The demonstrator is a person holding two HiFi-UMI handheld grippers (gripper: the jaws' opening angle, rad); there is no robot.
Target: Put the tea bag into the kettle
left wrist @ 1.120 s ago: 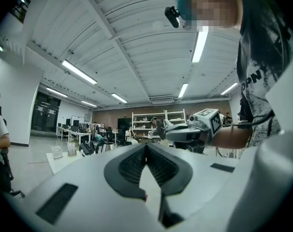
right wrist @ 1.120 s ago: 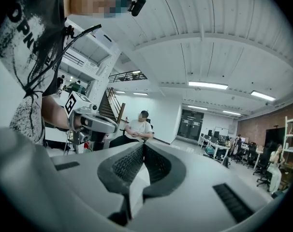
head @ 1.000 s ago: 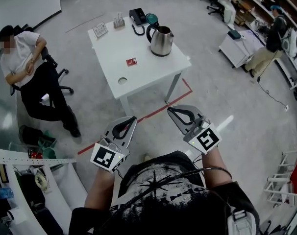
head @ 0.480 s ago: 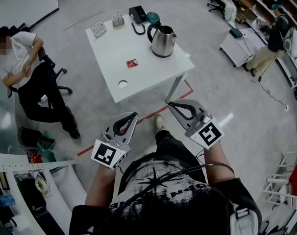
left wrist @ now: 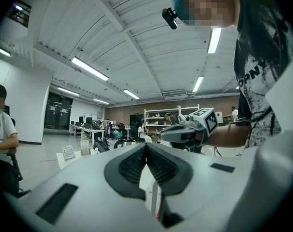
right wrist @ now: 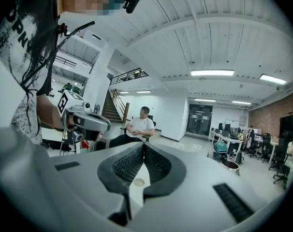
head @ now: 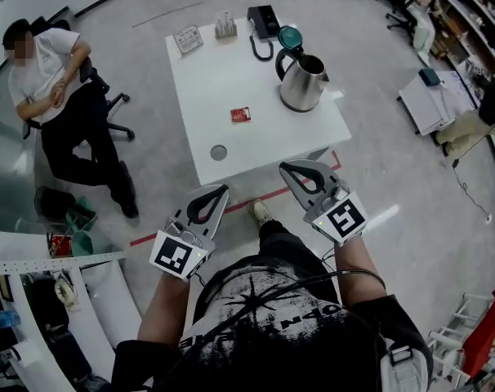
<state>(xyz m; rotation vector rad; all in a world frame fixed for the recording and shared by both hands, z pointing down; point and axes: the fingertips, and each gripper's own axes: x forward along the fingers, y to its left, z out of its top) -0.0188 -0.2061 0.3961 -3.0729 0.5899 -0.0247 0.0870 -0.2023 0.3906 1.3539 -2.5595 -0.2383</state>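
In the head view a small red tea bag point(head: 240, 114) lies flat near the middle of the white table point(head: 207, 80). The steel kettle point(head: 303, 82) stands at the table's right side, its green lid point(head: 290, 37) flipped open. My left gripper point(head: 221, 190) and right gripper point(head: 284, 168) hang in front of the table's near edge, pointing at it, both short of the tea bag. In the left gripper view the left gripper point(left wrist: 146, 144) has its jaws pressed together with nothing between them. The right gripper point(right wrist: 144, 144) is likewise shut and empty.
A person sits on a chair point(head: 60, 96) left of the table. A round hole point(head: 219, 152) is near the table's front edge. A black kettle base point(head: 264, 19) and small card stands point(head: 187, 37) sit at the far edge. A cart point(head: 431, 96) stands to the right.
Both grippers have moved forward toward the table with the person's step, and the table's front edge now lies just ahead of the fingertips. Both stay shut.
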